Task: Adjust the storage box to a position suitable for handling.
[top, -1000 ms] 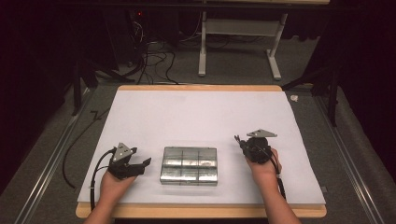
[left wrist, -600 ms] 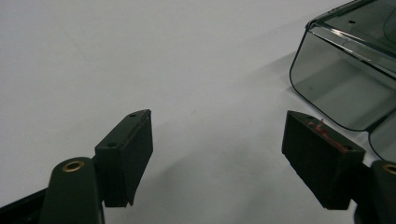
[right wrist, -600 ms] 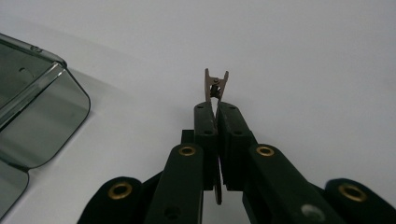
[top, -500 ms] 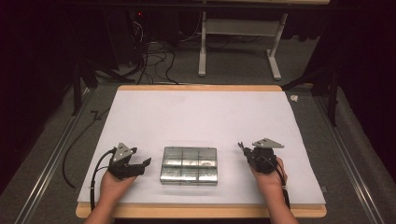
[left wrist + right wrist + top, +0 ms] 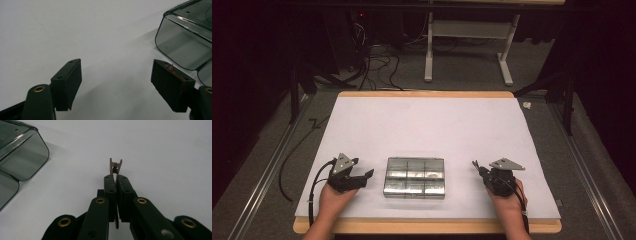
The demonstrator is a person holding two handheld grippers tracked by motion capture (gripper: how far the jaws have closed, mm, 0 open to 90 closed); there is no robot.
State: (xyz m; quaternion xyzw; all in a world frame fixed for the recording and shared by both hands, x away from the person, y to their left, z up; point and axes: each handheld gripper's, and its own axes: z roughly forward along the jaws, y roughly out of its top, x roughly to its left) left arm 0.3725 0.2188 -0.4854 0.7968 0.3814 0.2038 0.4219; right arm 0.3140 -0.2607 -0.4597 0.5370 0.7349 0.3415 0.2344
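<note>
While the clip (image 5: 115, 165) sits pinched at the tip of the right gripper (image 5: 116, 178), its jaws clenched on it, its spread prongs point away from the hand along the gripper's own line. In the high view that gripper (image 5: 477, 167) rests at about 4 o'clock on the mat (image 5: 427, 125), aimed toward 10 o'clock.

The box (image 5: 414, 177) lies at 9 o'clock from the clip, near but apart, with bare mat between. Its long axis runs 3 to 9 o'clock. Judged: the coming move turns on this leftward offset; the clip must travel toward 9 o'clock to reach the box, and the right gripper is the one loaded.

The left gripper (image 5: 362, 176) lies at 9 o'clock of the box, just beside it, jaws spread wide and grasping nothing; in its own view the box corner (image 5: 185, 40) shows at 2 o'clock.

Count: one clip, one box (six compartments, two rows of three; contents cannot be told), two grippers, one mat.
</note>
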